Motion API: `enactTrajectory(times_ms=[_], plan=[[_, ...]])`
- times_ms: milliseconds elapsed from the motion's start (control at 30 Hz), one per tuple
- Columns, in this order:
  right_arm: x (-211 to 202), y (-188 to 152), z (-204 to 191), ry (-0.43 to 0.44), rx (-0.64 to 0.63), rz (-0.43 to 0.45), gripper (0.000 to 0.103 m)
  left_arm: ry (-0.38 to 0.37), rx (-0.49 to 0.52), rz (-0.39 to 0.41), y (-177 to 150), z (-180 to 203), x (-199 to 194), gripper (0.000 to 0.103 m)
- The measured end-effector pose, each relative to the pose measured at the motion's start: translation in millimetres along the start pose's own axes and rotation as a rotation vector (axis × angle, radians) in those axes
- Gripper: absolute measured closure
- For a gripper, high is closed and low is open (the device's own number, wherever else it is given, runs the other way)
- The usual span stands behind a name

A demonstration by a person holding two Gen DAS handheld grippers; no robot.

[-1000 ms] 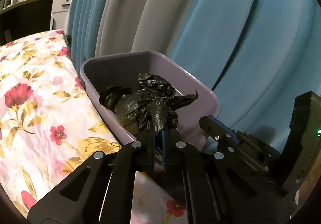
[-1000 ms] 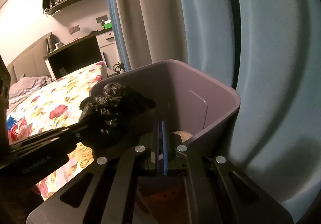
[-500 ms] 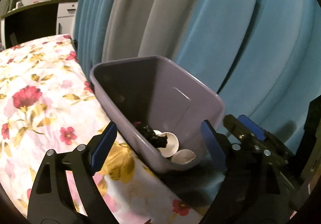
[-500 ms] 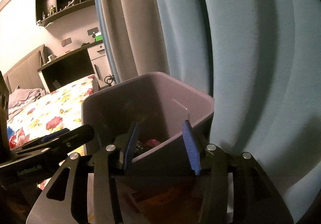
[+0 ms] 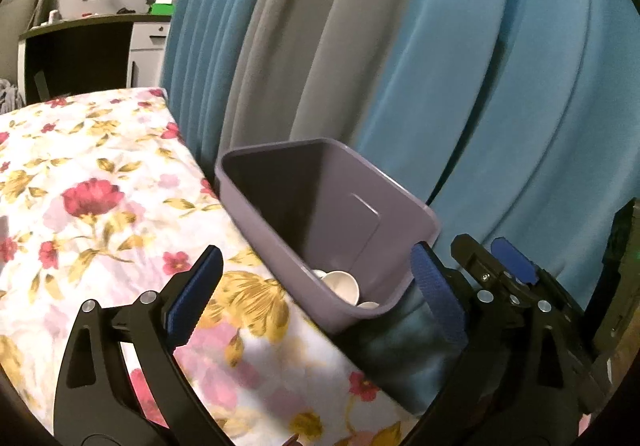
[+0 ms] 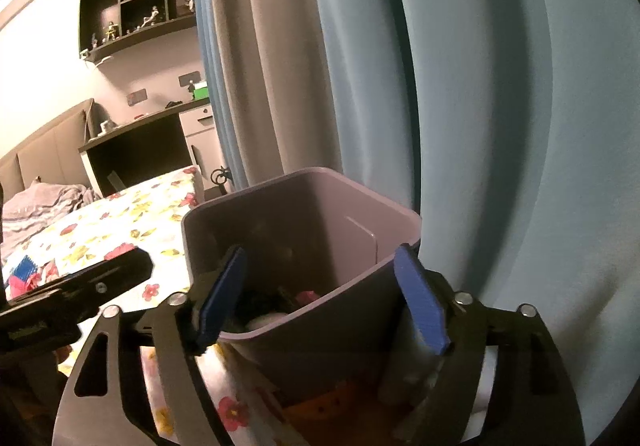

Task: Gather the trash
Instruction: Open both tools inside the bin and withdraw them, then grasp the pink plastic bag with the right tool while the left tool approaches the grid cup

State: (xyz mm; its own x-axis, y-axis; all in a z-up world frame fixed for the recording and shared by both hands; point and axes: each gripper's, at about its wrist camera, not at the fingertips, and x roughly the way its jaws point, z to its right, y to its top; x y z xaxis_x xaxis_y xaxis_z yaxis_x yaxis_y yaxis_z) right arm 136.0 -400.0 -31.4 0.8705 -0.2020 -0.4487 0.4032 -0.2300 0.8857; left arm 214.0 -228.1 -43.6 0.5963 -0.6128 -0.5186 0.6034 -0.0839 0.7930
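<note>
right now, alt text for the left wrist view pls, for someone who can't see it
A purple bin stands between a floral bedspread and blue-grey curtains, with white paper cups at its bottom. The left gripper frames it from below, its jaws opening with nothing held between them.

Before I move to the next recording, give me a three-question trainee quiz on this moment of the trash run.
1. True or false: the left gripper holds a black bag.
2. Where does the purple bin stand? A) on the bed B) between the floral bed and the blue curtain C) on the desk
3. Name the pale things at the bin's bottom in the left wrist view.

Key: 1. False; nothing is between its opening jaws. 2. B. 3. White cups.
</note>
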Motion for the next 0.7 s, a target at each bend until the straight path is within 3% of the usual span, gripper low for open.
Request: enactTrajectory(times_ms=[267,700], plan=[[-18.0,-3.3,-24.8,0.037,-0.032,0.035,0.016,0.12,-0.041,0.069,-10.3,-27.0,-60.0,0.008],[-42.3,-19.2,-109.6,0.228,-0.114,0.017,0.015,0.442,-0.16,0.164,-45.7,-116.9,-165.5,0.008]])
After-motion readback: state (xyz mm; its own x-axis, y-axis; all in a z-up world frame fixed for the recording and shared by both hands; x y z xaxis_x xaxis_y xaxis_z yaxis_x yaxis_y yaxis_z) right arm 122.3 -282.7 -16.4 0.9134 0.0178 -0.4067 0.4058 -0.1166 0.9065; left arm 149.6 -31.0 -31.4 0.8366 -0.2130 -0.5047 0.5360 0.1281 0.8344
